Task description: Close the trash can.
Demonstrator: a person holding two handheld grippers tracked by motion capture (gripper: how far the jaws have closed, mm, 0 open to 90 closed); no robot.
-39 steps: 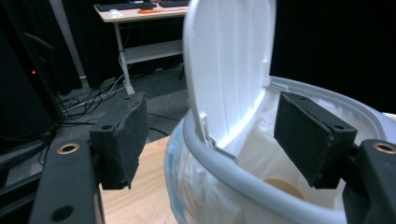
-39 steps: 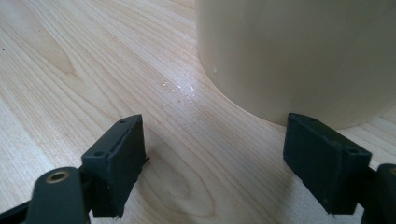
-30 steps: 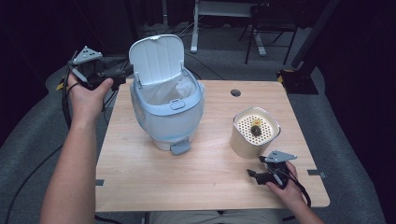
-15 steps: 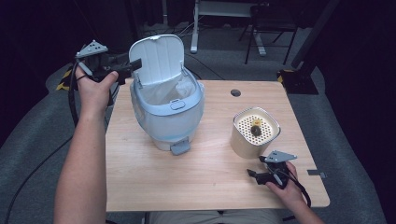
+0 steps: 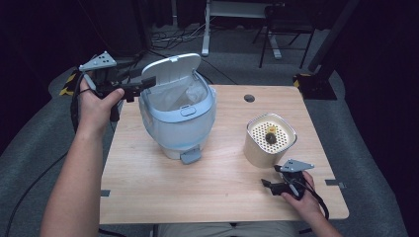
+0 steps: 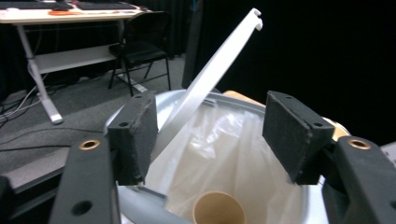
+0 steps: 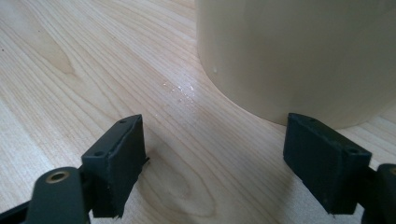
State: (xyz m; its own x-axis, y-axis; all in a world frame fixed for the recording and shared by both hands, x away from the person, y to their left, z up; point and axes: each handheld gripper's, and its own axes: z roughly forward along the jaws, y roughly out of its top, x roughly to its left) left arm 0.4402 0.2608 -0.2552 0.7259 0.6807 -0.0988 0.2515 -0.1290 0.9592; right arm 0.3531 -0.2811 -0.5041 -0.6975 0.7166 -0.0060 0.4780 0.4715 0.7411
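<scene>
Now the left gripper [image 5: 143, 84] hovers at the pale blue plastic pedal bin [image 5: 178, 116] on the wooden table [image 5: 148, 197], lid [image 5: 170, 74] half-raised; jaws released, just reopening, empty. Right gripper [image 5: 269, 183] rests open beside the cream canister [image 5: 269, 140].

The pale blue bin [image 5: 177, 118] stands upright on the table's left, lid half lowered, a liner inside.
</scene>
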